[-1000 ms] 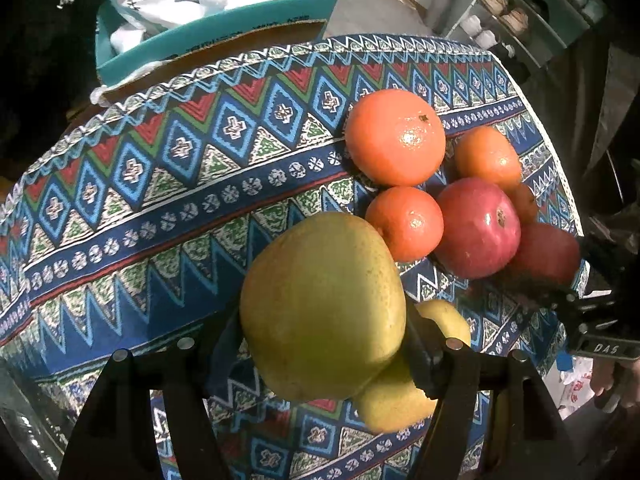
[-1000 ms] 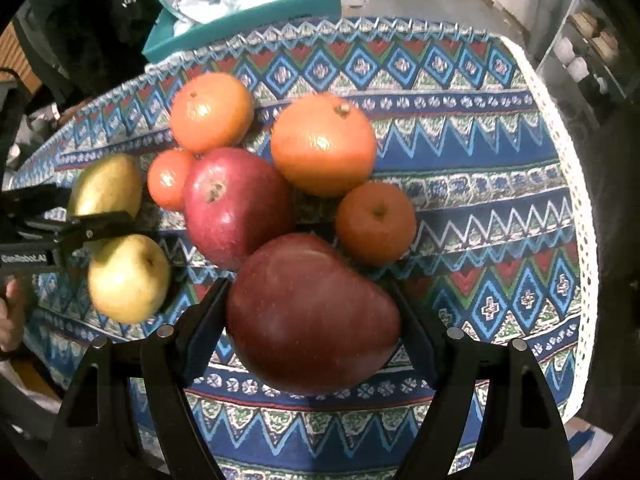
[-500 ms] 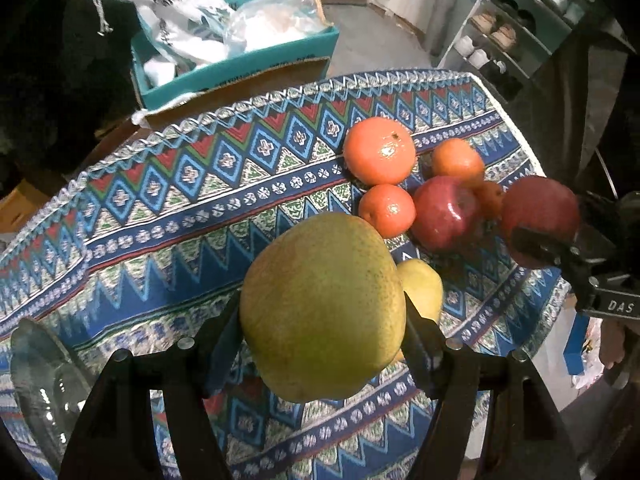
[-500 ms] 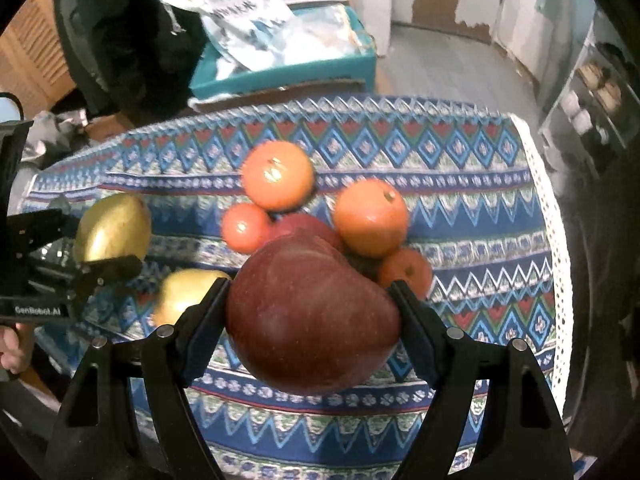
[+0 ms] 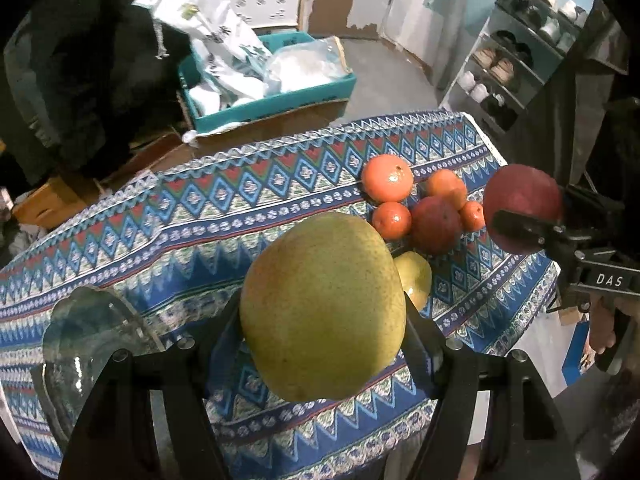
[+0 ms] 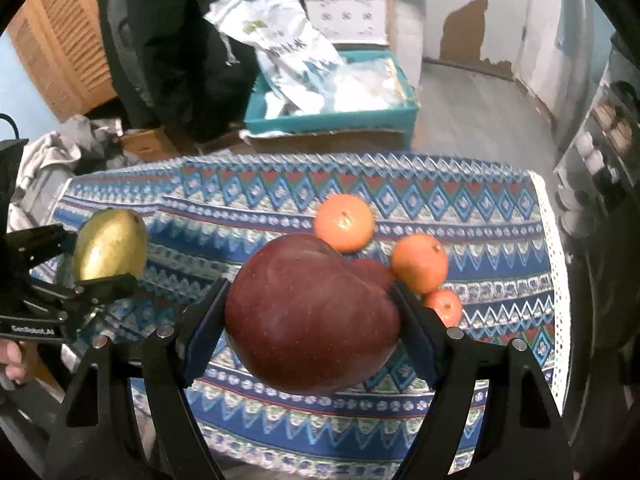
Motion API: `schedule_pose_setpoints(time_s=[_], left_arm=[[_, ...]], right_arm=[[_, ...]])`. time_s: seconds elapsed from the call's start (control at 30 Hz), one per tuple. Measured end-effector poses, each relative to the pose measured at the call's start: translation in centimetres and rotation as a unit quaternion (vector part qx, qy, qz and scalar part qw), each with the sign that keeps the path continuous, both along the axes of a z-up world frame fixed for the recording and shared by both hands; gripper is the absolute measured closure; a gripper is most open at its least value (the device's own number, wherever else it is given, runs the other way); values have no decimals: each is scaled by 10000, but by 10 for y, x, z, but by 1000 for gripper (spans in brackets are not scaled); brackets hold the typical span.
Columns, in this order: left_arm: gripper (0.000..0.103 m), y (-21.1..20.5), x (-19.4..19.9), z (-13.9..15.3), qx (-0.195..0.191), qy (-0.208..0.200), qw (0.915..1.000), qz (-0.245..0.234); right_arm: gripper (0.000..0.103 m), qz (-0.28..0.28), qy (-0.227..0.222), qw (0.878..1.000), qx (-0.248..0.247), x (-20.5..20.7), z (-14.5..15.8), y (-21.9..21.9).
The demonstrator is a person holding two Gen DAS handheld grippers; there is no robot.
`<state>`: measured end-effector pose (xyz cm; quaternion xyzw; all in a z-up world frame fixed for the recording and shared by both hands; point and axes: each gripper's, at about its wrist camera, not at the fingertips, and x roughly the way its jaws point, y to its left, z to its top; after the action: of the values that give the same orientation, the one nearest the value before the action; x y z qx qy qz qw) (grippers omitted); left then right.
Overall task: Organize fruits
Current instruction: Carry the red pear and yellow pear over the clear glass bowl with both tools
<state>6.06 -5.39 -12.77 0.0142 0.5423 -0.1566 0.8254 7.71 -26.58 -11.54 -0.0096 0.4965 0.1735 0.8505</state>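
A green pear point(image 5: 322, 306) is clamped between the fingers of the left gripper point(image 5: 324, 320), held above the patterned tablecloth point(image 5: 200, 216). A red apple point(image 6: 312, 314) is gripped likewise by the right gripper point(image 6: 310, 324). Oranges point(image 5: 387, 179), a second red apple point(image 5: 435, 225) and a second pear point(image 5: 414, 278) are clustered on the cloth; a glass bowl point(image 5: 86, 344) is seen at the left.

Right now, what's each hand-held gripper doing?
Left hand-held gripper: closed on the yellow-green pear.
Right hand-held gripper: closed on the dark red apple.
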Motion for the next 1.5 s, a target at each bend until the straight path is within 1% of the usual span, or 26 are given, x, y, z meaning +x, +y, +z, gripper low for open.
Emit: schedule_pose_setpoints(time_s=[0.23, 0.47, 0.8, 1.2, 1.4, 1.5], left_arm=[[30, 26, -18, 16, 62, -174, 9997, 144], [30, 55, -33, 26, 7, -270, 9989, 387], [30, 100, -48, 28, -73, -316, 9966, 758], [30, 156, -58, 23, -174, -294, 9916, 1247], [30, 184, -61, 7, -80, -180, 9888, 1479], [30, 200, -62, -6, -107, -20, 9865, 1635]], right_arm=[[24, 328, -206, 9992, 64, -4, 22, 37], [24, 607, -301, 9976, 157, -7, 38, 76], [24, 1055, -264, 9939, 207, -7, 47, 139], [24, 1539, -97, 9876, 292, -9, 47, 219], [24, 1708, 113, 9848, 282, -3, 34, 253], [24, 1786, 243, 9834, 222, 1, 23, 266]])
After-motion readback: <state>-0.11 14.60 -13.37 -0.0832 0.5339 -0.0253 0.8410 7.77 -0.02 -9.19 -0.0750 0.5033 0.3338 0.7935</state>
